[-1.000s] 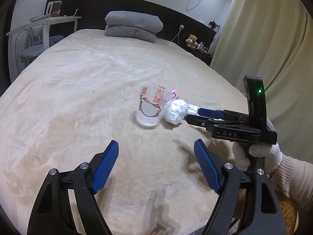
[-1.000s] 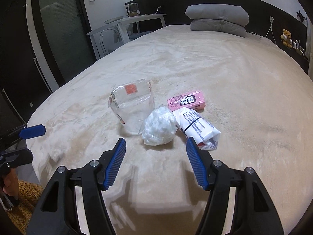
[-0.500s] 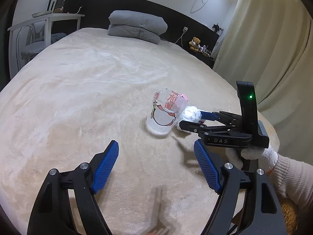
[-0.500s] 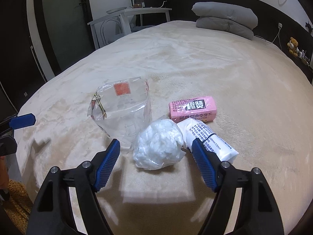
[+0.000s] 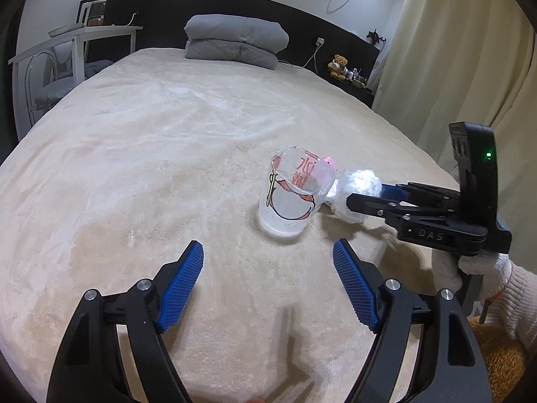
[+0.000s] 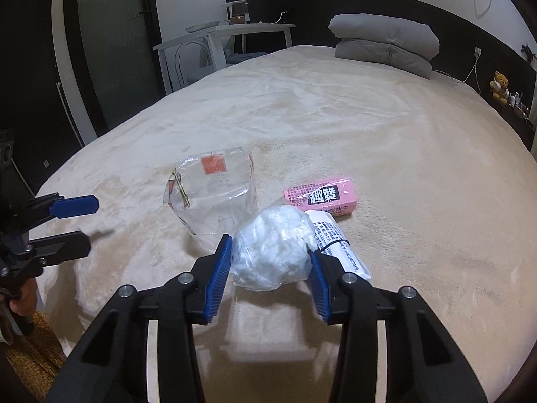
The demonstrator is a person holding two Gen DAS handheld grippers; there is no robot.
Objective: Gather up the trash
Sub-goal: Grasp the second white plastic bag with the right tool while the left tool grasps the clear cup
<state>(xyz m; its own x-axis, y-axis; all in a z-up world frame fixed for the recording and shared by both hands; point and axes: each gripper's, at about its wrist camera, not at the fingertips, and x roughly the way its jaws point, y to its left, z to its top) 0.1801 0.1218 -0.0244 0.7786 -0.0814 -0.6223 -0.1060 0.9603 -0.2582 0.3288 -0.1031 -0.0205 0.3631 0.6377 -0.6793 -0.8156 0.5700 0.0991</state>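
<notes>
Large bed with a beige plush blanket (image 5: 141,154); the trash sits in a small cluster near its close edge.

Right gripper (image 6: 271,258): black frame, blue ribbed pads. Jaws closed on a crumpled white ball of tissue wrapped in thin clear plastic (image 6: 272,249); both pads press its sides. The ball rests on the blanket. In the left wrist view the same gripper (image 5: 360,198) reaches in from the right, held by a hand in a white knit glove (image 5: 483,265), a green light on its upright black housing.

Left gripper (image 5: 268,282): jaws apart and opening, nothing between the pads. It hangs over bare blanket, short of the cluster. In the right wrist view it shows at the left edge (image 6: 84,225), fingers spread.

Other trash:
- Crushed clear plastic cup with red and black print (image 5: 291,194), upright but dented, just beside the ball on the left in the right wrist view.
- Small pink carton with black lettering (image 6: 319,197), lying on its side behind the ball.
- White printed packet with a dark band around it (image 6: 335,245), lying against the ball's right side, partly behind the right pad.

Background: folded grey quilt (image 5: 235,40) at the head of the bed, dark headboard (image 5: 302,23), white side table (image 5: 80,37), cream curtain (image 5: 453,67), small teddy bear (image 5: 337,65) on the ledge.
</notes>
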